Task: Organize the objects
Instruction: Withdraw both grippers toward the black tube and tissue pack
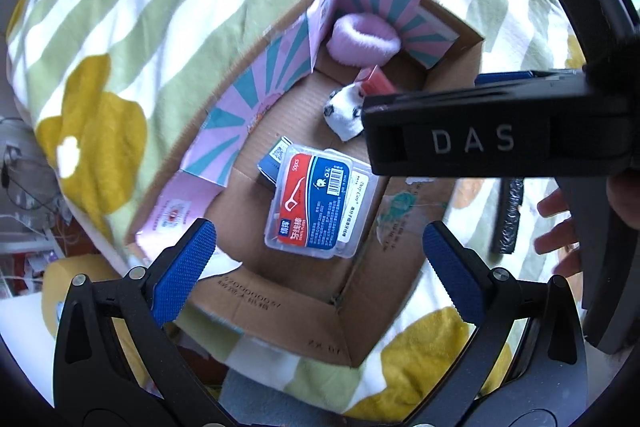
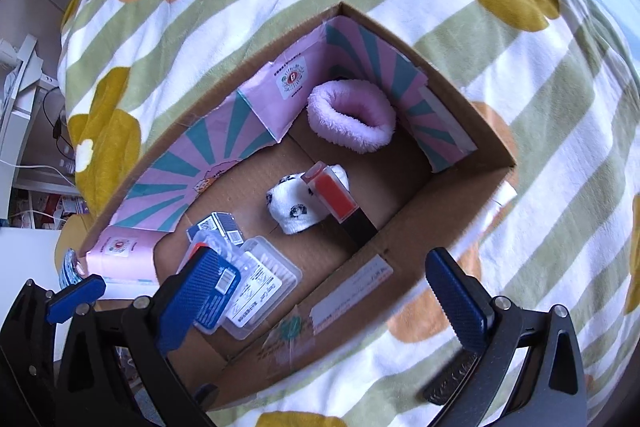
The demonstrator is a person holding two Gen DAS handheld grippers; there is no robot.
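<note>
both hand-held grippers, left [image 1: 320, 255] and right [image 2: 332, 291], spread wide, empty; floss box [image 1: 320, 201] in carton [image 1: 280, 311] reads "50pcs", "dental floss".

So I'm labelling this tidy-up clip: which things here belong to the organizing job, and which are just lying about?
Job:
cardboard box
floss pick case
pink fluffy band
panda sock
red and black tube
small blue box
both grippers open, left, right

Lying about:
flowered blanket
black strip on the blanket
</note>
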